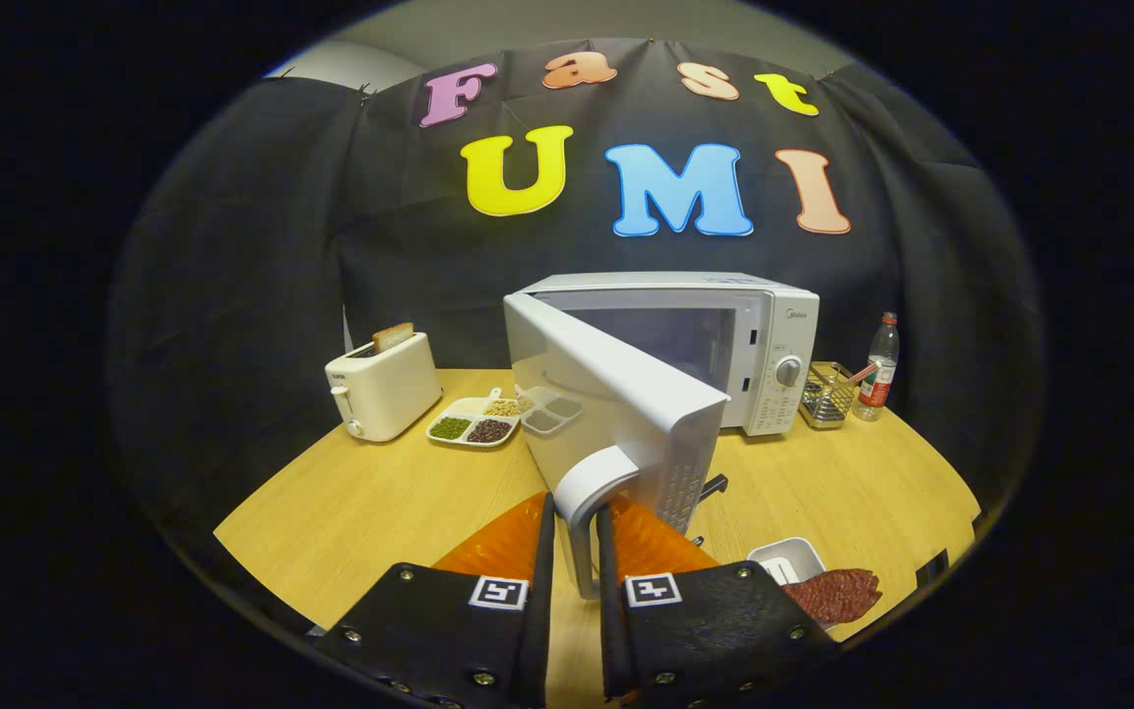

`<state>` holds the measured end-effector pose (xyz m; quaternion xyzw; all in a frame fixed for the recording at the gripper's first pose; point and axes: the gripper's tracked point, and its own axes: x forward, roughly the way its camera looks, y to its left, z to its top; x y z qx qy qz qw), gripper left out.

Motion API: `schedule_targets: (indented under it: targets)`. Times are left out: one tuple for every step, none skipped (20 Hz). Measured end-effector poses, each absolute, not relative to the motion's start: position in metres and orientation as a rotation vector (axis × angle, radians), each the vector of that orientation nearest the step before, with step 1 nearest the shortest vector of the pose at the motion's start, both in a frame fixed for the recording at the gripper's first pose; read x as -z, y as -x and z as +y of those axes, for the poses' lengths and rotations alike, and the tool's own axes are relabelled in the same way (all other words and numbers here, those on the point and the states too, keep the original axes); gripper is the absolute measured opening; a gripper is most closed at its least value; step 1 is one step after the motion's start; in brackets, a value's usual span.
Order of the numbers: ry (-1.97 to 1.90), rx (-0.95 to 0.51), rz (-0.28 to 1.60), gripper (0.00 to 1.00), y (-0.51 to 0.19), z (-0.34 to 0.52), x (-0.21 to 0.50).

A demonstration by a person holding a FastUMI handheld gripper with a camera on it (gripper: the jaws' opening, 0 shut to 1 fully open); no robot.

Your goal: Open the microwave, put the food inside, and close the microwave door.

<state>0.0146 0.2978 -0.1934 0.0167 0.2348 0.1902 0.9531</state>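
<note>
Microwave (pixel 774 345) door (pixel 616 404) ajar | gripper (pixel 575 551) clamps handle (pixel 592 492) | toaster (pixel 385 389) beside

Even overhead light on my view, bright sheen on the white microwave (pixel 715 345) top, soft glare on the wooden table (pixel 360 502), dark cloth soaking up light, heavy fisheye bending at edges, my fingers (pixel 449 620) slightly soft up close

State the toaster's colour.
Cream-white toaster, seen in the gripper view.

Black cloth wall (pixel 262 266), light wooden table (pixel 350 502), pale ceiling above, dim booth lighting
</note>
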Motion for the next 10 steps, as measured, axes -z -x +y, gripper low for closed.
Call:
schedule_targets:
  targets:
    - [-0.029, -0.399, 0.469, 0.22, -0.008, 0.306, 0.191]
    - [-0.018, -0.408, 0.464, 0.22, -0.003, 0.313, 0.192]
    - [-0.007, -0.415, 0.46, 0.22, 0.002, 0.319, 0.191]
    - [-0.002, -0.423, 0.459, 0.22, 0.008, 0.325, 0.192]
    - [0.001, -0.427, 0.456, 0.22, 0.012, 0.33, 0.191]
    - [0.005, -0.434, 0.452, 0.22, 0.018, 0.336, 0.19]
    - [0.013, -0.442, 0.454, 0.22, 0.021, 0.342, 0.19]
    - [0.019, -0.454, 0.459, 0.22, 0.026, 0.349, 0.192]
    - [0.017, -0.469, 0.462, 0.22, 0.03, 0.356, 0.191]
    - [0.013, -0.492, 0.465, 0.22, 0.034, 0.364, 0.19]
